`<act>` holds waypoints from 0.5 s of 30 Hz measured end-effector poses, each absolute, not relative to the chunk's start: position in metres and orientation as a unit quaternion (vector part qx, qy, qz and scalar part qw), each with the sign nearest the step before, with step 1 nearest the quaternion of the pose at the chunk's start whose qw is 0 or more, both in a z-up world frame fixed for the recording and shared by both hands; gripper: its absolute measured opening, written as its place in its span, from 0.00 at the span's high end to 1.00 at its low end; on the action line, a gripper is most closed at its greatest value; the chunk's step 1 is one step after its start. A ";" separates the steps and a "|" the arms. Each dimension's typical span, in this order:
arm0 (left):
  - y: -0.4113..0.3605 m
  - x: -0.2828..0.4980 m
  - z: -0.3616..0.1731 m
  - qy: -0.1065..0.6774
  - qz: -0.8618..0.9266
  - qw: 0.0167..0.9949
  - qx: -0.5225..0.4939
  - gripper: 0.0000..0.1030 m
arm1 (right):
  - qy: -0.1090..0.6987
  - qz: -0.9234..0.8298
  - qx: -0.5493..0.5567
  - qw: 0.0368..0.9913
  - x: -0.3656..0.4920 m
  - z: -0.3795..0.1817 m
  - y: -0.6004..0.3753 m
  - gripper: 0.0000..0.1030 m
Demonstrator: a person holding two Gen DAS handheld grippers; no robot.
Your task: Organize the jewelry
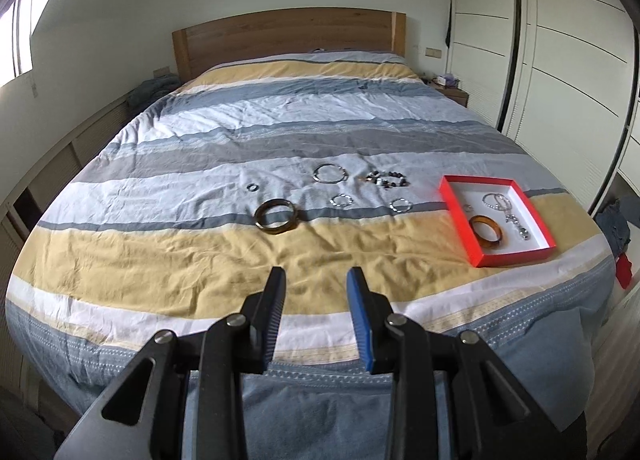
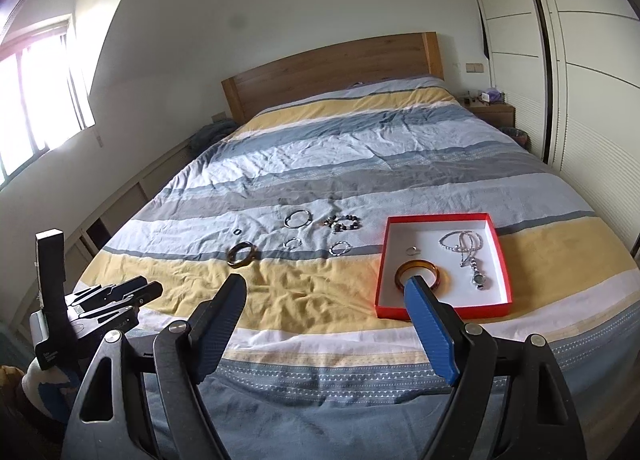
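A red box [image 1: 516, 258] [image 2: 440, 310] with a white inside lies on the bed at the right. It holds an amber bangle [image 1: 487, 238] [image 2: 420, 274], a silver chain with a watch [image 1: 510, 215] [image 2: 468, 252] and a small ring [image 2: 412, 249]. Loose on the bedspread lie a dark bangle [image 1: 277, 216] [image 2: 242, 255], a silver bangle [image 1: 330, 173] [image 2: 298, 217], a beaded bracelet [image 1: 386, 179] [image 2: 342, 223], two small silver bracelets [image 1: 341, 201] [image 1: 400, 205] and a small dark ring [image 1: 253, 188] [image 2: 237, 231]. My left gripper [image 1: 316, 280] is open and empty above the bed's foot. My right gripper [image 2: 326, 286] is wide open and empty.
The striped bedspread [image 1: 280, 131] covers the whole bed, with a wooden headboard [image 1: 288, 35] behind. White wardrobe doors [image 1: 560, 59] stand at the right, a nightstand [image 2: 492, 111] beside the bed, a window [image 2: 36, 99] at the left. The left gripper shows in the right wrist view [image 2: 120, 292].
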State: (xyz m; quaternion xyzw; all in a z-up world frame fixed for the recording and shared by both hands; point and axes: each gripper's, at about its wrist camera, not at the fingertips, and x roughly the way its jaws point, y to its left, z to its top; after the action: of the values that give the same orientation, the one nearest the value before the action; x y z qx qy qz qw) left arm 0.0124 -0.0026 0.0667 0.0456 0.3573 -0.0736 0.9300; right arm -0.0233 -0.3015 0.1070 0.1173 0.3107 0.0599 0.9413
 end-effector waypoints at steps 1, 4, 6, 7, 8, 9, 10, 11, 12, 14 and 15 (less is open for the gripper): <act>0.004 0.012 0.065 0.359 -0.068 0.930 0.044 0.71 | 0.310 0.064 0.117 0.941 -0.024 0.108 -0.299 0.22; 0.022 0.011 0.061 0.363 -0.052 0.930 0.032 0.71 | 0.305 0.068 0.109 0.943 -0.024 0.110 -0.291 0.22; 0.032 0.011 0.058 0.366 -0.041 0.929 0.025 0.71 | 0.304 0.071 0.107 0.944 -0.023 0.111 -0.288 0.22; 0.036 0.011 0.056 0.367 -0.037 0.929 0.024 0.71 | 0.304 0.071 0.107 0.944 -0.023 0.110 -0.286 0.22; 0.040 0.012 0.054 0.368 -0.032 0.929 0.024 0.71 | 0.305 0.072 0.107 0.944 -0.022 0.109 -0.285 0.22; 0.042 0.012 0.053 0.368 -0.028 0.929 0.023 0.71 | 0.305 0.073 0.108 0.943 -0.021 0.108 -0.285 0.22; 0.045 0.012 0.051 0.368 -0.023 0.929 0.022 0.71 | 0.306 0.074 0.109 0.943 -0.019 0.107 -0.283 0.22; 0.047 0.013 0.049 0.367 -0.017 0.930 0.023 0.71 | 0.308 0.076 0.109 0.942 -0.018 0.105 -0.281 0.22; 0.049 0.014 0.047 0.366 -0.012 0.930 0.024 0.71 | 0.310 0.077 0.108 0.941 -0.017 0.103 -0.280 0.22; 0.050 0.017 0.042 0.366 -0.005 0.930 0.028 0.71 | 0.315 0.081 0.107 0.940 -0.012 0.098 -0.276 0.23; 0.052 0.018 0.039 0.368 -0.002 0.929 0.028 0.71 | 0.318 0.083 0.106 0.938 -0.009 0.095 -0.274 0.23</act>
State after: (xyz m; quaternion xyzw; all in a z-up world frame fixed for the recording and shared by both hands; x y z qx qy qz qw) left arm 0.0182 0.0516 0.0389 0.0280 0.3681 -0.0023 0.9294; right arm -0.0091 -0.2737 0.0955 0.1062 0.3180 0.0831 0.9385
